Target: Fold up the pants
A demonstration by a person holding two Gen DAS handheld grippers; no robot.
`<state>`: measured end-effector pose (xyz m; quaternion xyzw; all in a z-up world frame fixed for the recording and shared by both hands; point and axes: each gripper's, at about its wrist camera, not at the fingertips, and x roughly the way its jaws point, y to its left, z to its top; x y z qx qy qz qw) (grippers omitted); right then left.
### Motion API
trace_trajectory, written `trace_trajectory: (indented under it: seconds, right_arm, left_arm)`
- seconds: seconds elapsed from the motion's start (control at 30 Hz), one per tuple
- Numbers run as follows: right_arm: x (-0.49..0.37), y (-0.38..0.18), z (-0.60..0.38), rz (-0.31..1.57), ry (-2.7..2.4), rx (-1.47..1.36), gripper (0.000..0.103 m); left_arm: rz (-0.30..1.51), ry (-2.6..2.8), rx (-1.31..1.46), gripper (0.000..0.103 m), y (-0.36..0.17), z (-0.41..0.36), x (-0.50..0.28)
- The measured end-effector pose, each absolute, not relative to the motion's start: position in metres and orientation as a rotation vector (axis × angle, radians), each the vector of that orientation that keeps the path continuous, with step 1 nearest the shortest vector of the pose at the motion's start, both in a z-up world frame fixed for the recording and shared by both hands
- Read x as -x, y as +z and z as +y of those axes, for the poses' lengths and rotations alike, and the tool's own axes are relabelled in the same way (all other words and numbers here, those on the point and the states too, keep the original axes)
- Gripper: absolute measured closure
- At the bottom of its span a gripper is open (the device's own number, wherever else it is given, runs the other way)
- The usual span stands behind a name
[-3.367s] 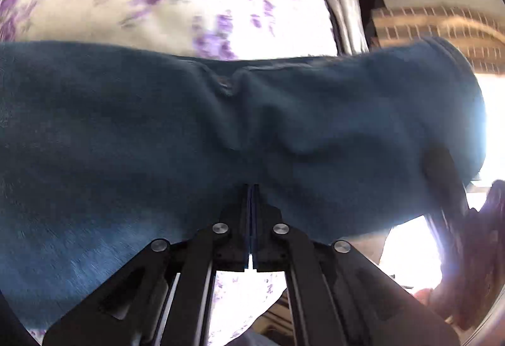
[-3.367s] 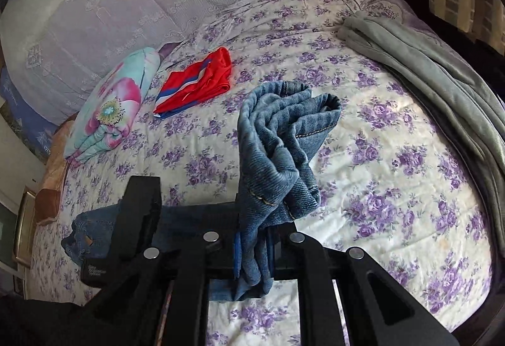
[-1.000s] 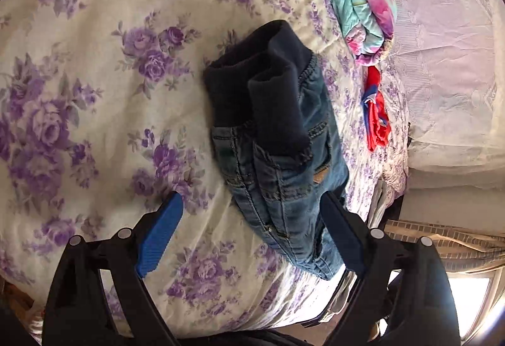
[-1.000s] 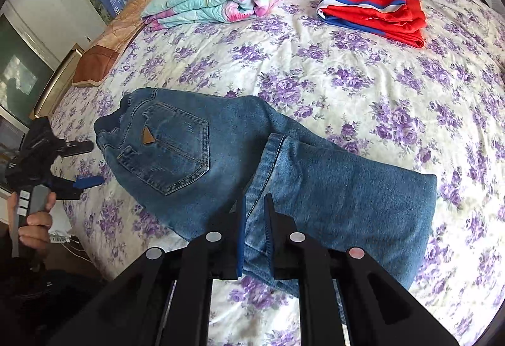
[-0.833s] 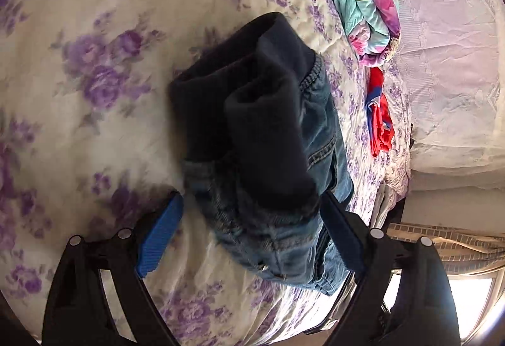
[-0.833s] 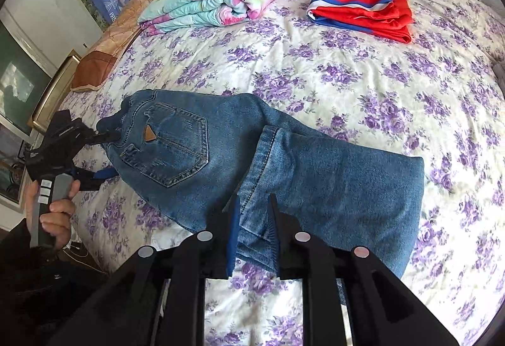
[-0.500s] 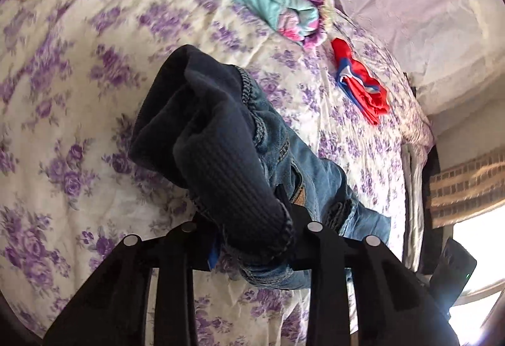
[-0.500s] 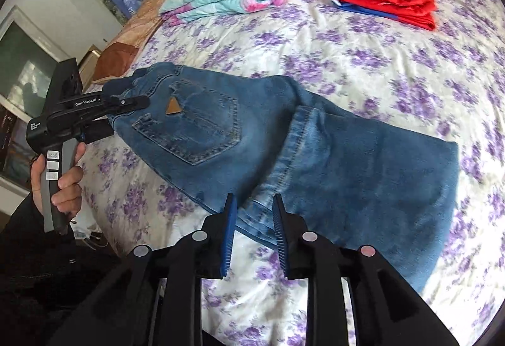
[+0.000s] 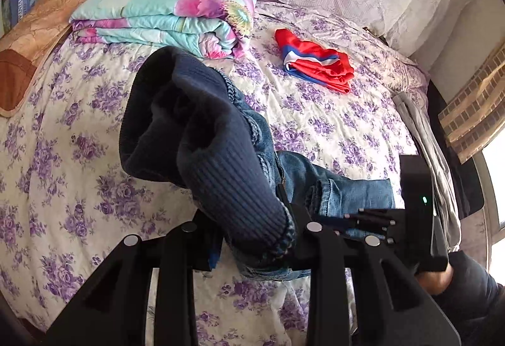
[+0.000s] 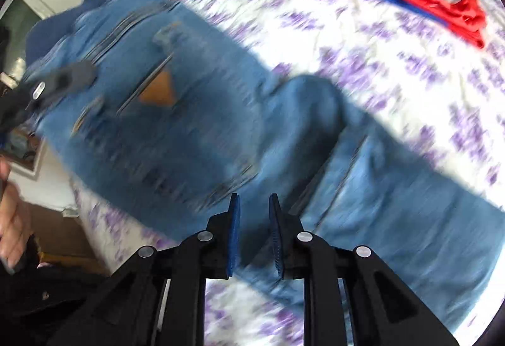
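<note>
Blue jeans with a dark ribbed waistband (image 9: 221,156) lie on the flowered bed. My left gripper (image 9: 255,238) is shut on the waistband and holds that end lifted off the sheet. In the right wrist view the jeans (image 10: 195,125) fill the frame, blurred, back pocket with a tan patch facing up and the legs folded over toward the right. My right gripper (image 10: 254,229) hovers over the jeans' near edge with its jaws a little apart and nothing between them. The left gripper (image 10: 47,87) shows at the waist end, and the right gripper (image 9: 391,219) shows beyond the jeans in the left wrist view.
A folded floral quilt (image 9: 170,11) and a red, white and blue garment (image 9: 318,62) lie at the far side of the bed. A grey garment (image 9: 429,163) hangs along the right edge. A brown pillow (image 9: 34,39) sits far left.
My left gripper has closed on the waistband and lifted it. My right gripper has let go of the leg, opened slightly and moved in low over the jeans.
</note>
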<state>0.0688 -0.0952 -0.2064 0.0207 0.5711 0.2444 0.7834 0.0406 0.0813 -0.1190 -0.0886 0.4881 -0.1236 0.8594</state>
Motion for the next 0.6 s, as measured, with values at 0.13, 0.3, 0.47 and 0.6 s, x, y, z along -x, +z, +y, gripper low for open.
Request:
trace_trajectory:
  seconds: [0.13, 0.3, 0.47, 0.6]
  right_arm:
    - [-0.090, -0.239, -0.091, 1.266, 0.532, -0.110, 0.086]
    - [-0.075, -0.203, -0.130, 1.187, 0.544, -0.214, 0.086]
    - [-0.038, -0.141, -0.240, 1.033, 0.304, -0.199, 0.083]
    - [-0.001, -0.132, -0.319, 1.015, 0.112, -0.230, 0.083]
  left_arm:
    - [1.016, -0.273, 0.083, 0.075, -0.108, 0.055, -0.039]
    - [0.994, -0.317, -0.126, 0.075, -0.095, 0.003, -0.030]
    - [0.980, -0.426, -0.277, 0.074, -0.099, -0.060, -0.026]
    - [1.001, -0.566, -0.396, 0.073, -0.129, -0.129, -0.021]
